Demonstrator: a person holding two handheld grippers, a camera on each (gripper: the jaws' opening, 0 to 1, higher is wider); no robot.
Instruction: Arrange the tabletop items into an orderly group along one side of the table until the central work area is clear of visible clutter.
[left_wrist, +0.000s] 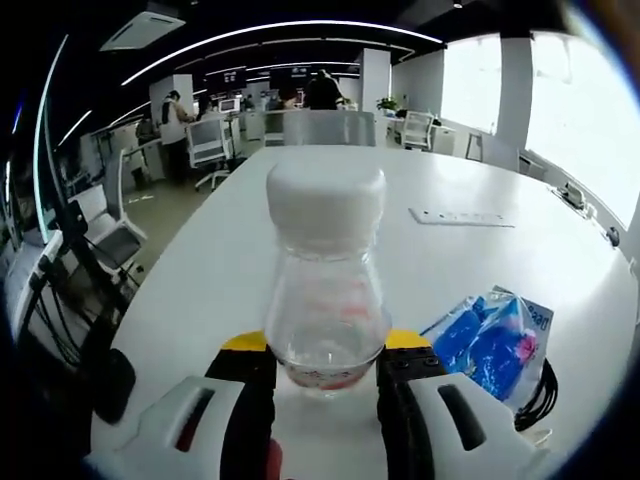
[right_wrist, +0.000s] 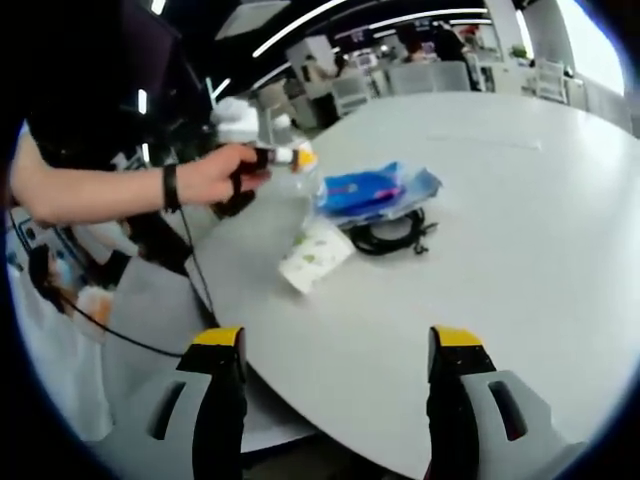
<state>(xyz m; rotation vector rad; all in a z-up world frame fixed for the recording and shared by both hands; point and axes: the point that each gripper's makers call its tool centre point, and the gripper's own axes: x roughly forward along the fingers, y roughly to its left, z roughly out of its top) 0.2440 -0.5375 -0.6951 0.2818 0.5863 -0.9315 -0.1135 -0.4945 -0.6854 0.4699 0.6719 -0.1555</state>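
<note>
While the left hand-held gripper (left_wrist: 325, 385) points across a large white surface (left_wrist: 480, 270), its two black jaws pinch the lower body of a clear plastic bottle (left_wrist: 325, 300) with a wide white cap (left_wrist: 325, 195). The bottle stands upright between the jaws, near the person's edge of the surface. It looks nearly empty, with at most a trace of something at the bottom, so it is probably very light. Its thin, smooth wall would likely be slippery and could dent under a hard squeeze; the present low grip around the base seems sensible, as the top-heavy cap could otherwise tip it.

To the right of the bottle lies a soft blue packet (left_wrist: 490, 340), crinkled and partly resting on a coiled black cable (left_wrist: 540, 395). Farther off on the surface lies a flat grey strip (left_wrist: 462, 216).

In the right gripper view, the right hand-held gripper (right_wrist: 335, 375) hovers with its jaws spread wide, holding nothing, above the near edge of the surface. Beyond it, the person's hand (right_wrist: 215, 177) holds the left gripper beside the blue packet (right_wrist: 375, 190), the cable (right_wrist: 390, 235) and a small white packet (right_wrist: 315, 257), all clustered near one side. The rest of the surface is bare.
</note>
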